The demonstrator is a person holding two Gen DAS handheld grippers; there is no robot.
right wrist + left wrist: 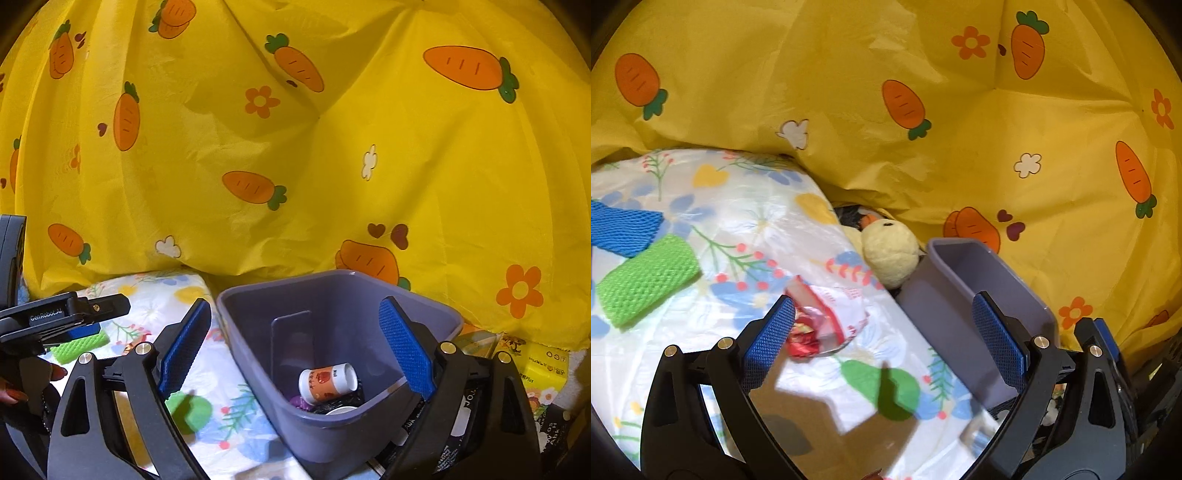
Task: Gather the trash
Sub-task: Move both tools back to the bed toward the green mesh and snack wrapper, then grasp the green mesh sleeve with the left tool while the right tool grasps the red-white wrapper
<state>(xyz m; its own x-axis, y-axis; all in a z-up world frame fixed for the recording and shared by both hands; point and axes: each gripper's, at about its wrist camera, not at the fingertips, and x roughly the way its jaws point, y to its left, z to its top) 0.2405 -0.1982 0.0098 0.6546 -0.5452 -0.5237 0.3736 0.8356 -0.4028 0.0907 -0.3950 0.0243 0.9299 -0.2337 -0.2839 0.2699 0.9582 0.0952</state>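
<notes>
My left gripper [882, 339] is open over the floral tablecloth [738, 206]. A crumpled red and white wrapper [820, 321] lies between its jaws, close to the left finger, and the pads do not press on it. A green foam net [646, 284] and a blue foam net [620, 229] lie further left on the cloth. My right gripper [295, 350] is open above the grey bin [258, 332], with nothing between its fingers. In the bin lie a small paper cup [327, 382] and dark scraps.
A yellow carrot-print cloth [923, 74] hangs behind everything. A cream plush toy [890, 254] sits wedged between table and bin [942, 317]. A yellow tissue pack [543, 369] and dark packets lie right of the bin. The left gripper's black housing [48, 315] shows at far left.
</notes>
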